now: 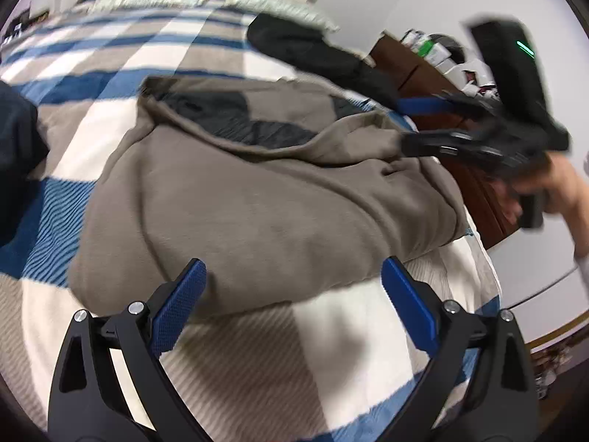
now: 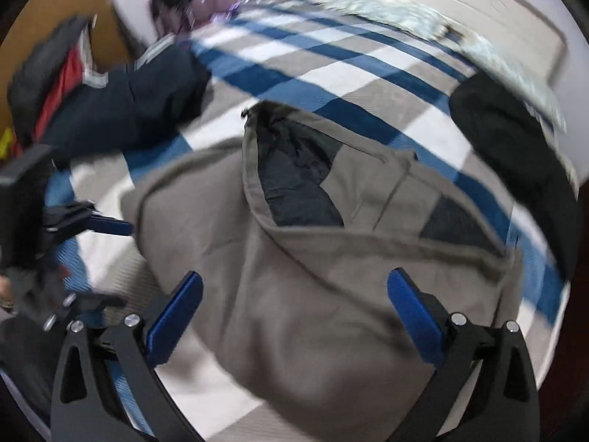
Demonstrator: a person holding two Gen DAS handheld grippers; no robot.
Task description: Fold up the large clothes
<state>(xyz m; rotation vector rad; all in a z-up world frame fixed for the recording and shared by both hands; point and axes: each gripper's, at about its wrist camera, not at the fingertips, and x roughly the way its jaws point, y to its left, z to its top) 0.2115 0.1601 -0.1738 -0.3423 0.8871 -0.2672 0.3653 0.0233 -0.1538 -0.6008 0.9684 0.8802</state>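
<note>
Now the blue, white and beige striped bed cover (image 1: 92,84) is carrying the taupe jacket with dark lining (image 1: 265,202), lying bunched in the middle. Left tool (image 1: 292,287) is hovering wide open, gripping nothing; right tool (image 2: 294,294) is gaping empty too.

no readable text, labels, brands or numbers, boxes on the far shelf too blurred

Taupe jacket (image 1: 265,199), dark-lined, lies folded on bed.
</note>
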